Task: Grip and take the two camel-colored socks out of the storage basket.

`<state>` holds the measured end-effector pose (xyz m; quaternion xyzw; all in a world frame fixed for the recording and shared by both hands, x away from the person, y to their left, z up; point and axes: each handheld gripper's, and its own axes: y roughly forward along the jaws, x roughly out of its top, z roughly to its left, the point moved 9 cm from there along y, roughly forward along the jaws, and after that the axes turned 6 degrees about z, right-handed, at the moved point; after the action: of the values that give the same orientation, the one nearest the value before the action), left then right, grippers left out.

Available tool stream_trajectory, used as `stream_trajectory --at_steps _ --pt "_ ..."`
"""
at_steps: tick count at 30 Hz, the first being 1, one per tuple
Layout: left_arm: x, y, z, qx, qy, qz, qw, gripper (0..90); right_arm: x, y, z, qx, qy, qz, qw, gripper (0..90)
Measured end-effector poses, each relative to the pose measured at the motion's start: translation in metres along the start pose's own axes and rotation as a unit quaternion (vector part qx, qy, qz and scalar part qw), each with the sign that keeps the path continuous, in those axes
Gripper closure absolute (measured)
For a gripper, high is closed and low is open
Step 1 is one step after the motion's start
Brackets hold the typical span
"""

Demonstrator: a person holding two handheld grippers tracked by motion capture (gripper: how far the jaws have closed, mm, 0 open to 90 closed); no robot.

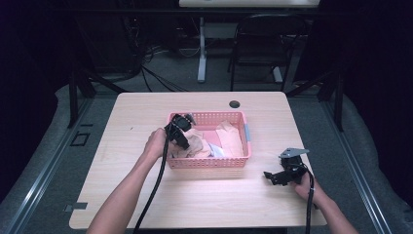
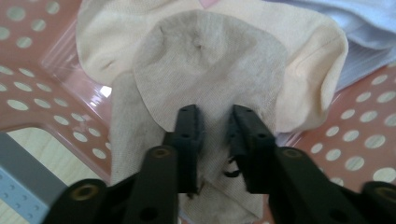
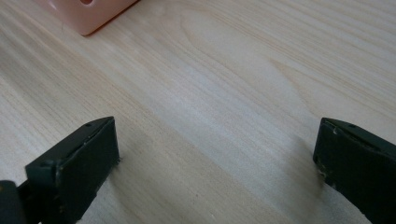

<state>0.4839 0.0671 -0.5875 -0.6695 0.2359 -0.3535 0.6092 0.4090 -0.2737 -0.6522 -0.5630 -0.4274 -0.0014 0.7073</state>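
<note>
A pink perforated basket (image 1: pixel 209 162) stands mid-table and holds several cloths in beige, pink and white. My left gripper (image 1: pixel 186 142) reaches into the basket's left end. In the left gripper view its jaws pinch a fold of a grey-beige cloth (image 2: pixel 210 60), which lies on a cream cloth (image 2: pixel 317 70) beside a light blue one (image 2: pixel 369 28). The basket wall (image 2: pixel 28 88) shows on both sides. My right gripper (image 1: pixel 272 176) rests on the table right of the basket. In its own view the right gripper (image 3: pixel 215 154) stands wide open over bare wood.
The wooden table (image 1: pixel 146 185) has a round cable hole (image 1: pixel 234 104) behind the basket. A black chair (image 1: pixel 265 44) and a desk leg stand beyond the far edge. A corner of the basket (image 3: pixel 88 14) shows at the upper left.
</note>
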Motion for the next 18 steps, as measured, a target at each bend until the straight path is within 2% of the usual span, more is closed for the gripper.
stream_trajectory --at_steps 1,2,6,9,18 --pt "0.0 -0.001 0.0 0.002 0.004 -0.001 1.0 82.9 0.0 0.0 0.0 0.0 0.0 0.0 1.0 0.0" --pt "0.0 -0.001 0.0 0.002 0.004 -0.001 1.0 84.3 0.0 0.0 0.0 0.0 0.0 0.0 1.0 0.0" --pt "0.0 -0.007 0.0 0.007 0.011 -0.006 0.9999 85.7 0.0 0.0 0.0 0.0 0.0 0.0 1.0 0.0" --pt "0.001 -0.018 -0.001 0.008 0.011 -0.022 0.9997 85.7 0.0 0.0 0.0 0.0 0.0 0.0 1.0 0.0" --pt "0.005 -0.041 -0.001 0.016 0.017 -0.043 0.9988 85.8 0.0 0.0 0.0 0.0 0.0 0.0 1.0 0.0"
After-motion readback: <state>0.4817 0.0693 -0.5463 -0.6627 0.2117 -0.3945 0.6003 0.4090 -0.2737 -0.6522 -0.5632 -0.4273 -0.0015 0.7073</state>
